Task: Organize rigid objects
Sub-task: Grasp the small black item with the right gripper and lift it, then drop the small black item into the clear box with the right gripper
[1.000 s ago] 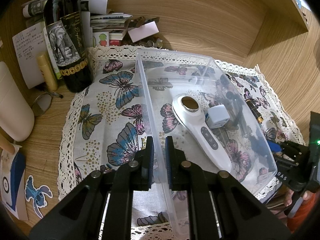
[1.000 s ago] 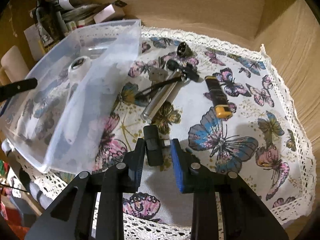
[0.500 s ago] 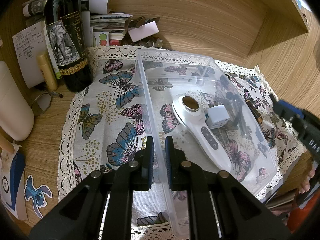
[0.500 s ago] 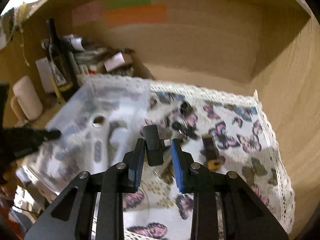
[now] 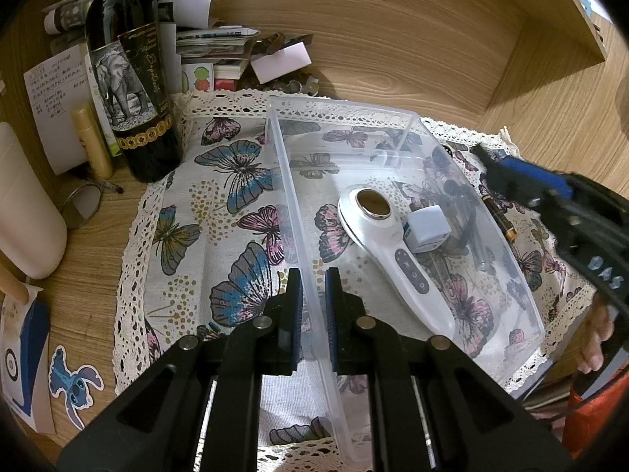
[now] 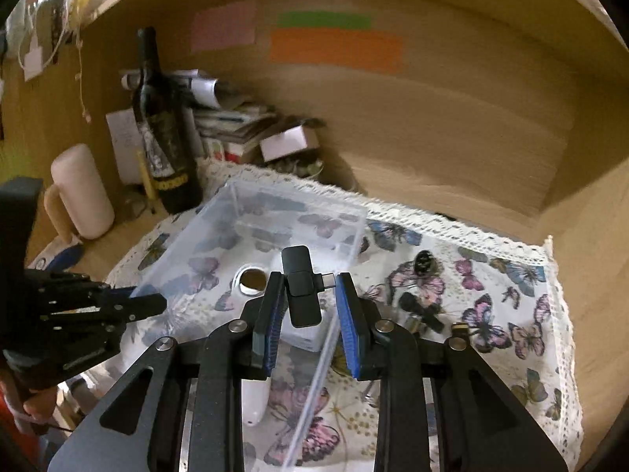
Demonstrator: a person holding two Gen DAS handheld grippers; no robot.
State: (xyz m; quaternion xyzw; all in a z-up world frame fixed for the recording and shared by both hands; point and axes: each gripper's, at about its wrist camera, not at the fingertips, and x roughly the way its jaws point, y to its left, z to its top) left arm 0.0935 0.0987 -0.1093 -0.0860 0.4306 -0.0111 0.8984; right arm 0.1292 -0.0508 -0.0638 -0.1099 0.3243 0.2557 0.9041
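Observation:
My left gripper is shut on the near left wall of a clear plastic box that stands on a butterfly cloth. Inside the box lie a white handheld device and a white cube charger. My right gripper is shut on a small black adapter with a plug sticking out sideways. It hangs above the box's right wall; in the left wrist view the right gripper shows at the box's right side. Several small dark items lie on the cloth to the right.
A dark wine bottle stands left of the box, with stacked papers behind and a white cylinder at far left. Wooden walls close in the back and right. A person's hand shows at the lower right.
My right gripper has risen from the cloth with the black adapter and swung left over the box's edge. The left gripper and the box have stayed put.

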